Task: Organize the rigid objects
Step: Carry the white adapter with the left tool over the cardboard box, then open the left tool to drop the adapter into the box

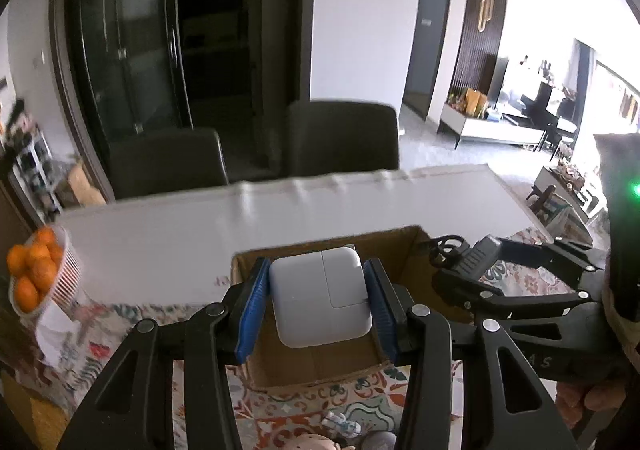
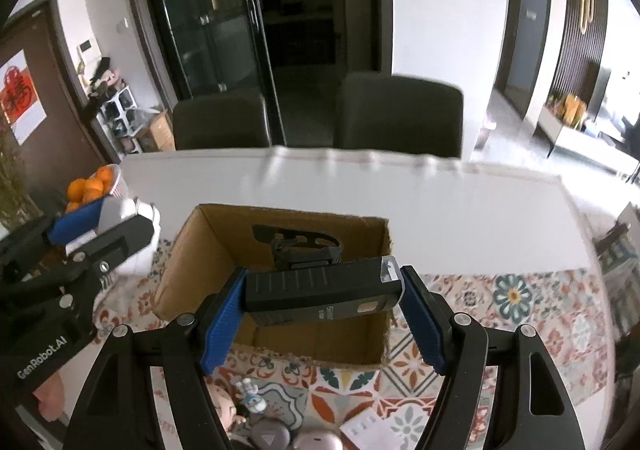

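My left gripper [image 1: 318, 300] is shut on a white square power adapter [image 1: 320, 296] and holds it over the open cardboard box [image 1: 404, 250]. My right gripper [image 2: 322, 298] is shut on a black rectangular flashlight [image 2: 320, 290], held crosswise above the same box [image 2: 188, 250]. A black strap-like tool [image 2: 298, 244] lies inside the box. The right gripper with the flashlight also shows in the left wrist view [image 1: 476, 262], and the left gripper shows at the left of the right wrist view [image 2: 108, 222].
The box sits on a patterned runner [image 2: 500, 310] on a white table [image 2: 440, 202]. A bowl of oranges [image 1: 38, 270] stands at the left. Small toys and round objects [image 2: 256, 410] lie near the front edge. Two dark chairs [image 2: 400, 114] stand behind the table.
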Demonstrator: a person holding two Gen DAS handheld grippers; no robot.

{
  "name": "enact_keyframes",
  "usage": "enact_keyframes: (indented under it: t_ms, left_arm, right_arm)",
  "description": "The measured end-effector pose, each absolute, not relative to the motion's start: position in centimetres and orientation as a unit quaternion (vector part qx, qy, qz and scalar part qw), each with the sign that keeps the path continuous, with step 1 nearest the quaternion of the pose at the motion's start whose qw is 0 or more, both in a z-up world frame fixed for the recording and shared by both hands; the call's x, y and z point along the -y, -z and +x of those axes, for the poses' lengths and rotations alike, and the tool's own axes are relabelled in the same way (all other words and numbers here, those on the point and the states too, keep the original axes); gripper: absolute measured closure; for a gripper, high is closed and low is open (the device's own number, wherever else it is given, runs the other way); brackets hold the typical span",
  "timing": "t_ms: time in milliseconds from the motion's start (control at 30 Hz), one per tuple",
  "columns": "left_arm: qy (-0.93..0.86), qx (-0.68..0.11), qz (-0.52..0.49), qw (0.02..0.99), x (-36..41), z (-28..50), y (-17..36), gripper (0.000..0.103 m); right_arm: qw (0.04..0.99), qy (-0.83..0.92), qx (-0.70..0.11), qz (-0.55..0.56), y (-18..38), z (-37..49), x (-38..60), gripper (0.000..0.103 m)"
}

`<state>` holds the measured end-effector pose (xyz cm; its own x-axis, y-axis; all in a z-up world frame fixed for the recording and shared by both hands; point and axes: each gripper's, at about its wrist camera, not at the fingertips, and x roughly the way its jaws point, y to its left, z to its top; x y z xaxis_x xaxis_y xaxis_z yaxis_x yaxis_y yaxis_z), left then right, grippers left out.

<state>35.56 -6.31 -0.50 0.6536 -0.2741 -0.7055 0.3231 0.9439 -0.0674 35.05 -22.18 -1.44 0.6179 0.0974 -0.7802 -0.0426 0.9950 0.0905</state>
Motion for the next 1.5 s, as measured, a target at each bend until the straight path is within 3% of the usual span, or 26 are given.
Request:
enact_keyframes:
  t_ms: [300,767,1133,1233,1333,1500]
  left_arm:
    - [0.163,-0.463,0.028,0.871,6.8,38.3,4.5,0.056]
    - [0.157,-0.498,0.044,0.852,7.7,39.8,7.2,0.056]
    - [0.090,-0.457,0.073,0.882,5.4,38.3,5.0,0.024]
    - [0.071,-0.446,0.076,0.889,4.6,37.7,4.4,0.020]
    - [0.059,-0.444,0.074,0.891,3.7,37.1,4.1,0.018]
    - [0.046,-0.431,0.073,0.898,2.7,35.7,3.2,0.006]
  right_arm:
    - [0.861,-0.053,-0.505,0.045,5.7,38.7,22.6,0.029]
    - [0.843,-0.048,-0.535,0.031,7.8,39.0,22.8,0.029]
    - [0.846,-0.052,-0.530,0.025,7.4,38.6,21.8,0.029]
    - [0.850,-0.048,-0.524,0.021,7.1,38.6,21.3,0.028]
    - [0.857,-0.030,-0.515,0.016,6.6,38.2,20.8,0.019]
    - [0.865,-0.008,-0.502,0.013,5.6,36.7,20.3,0.019]
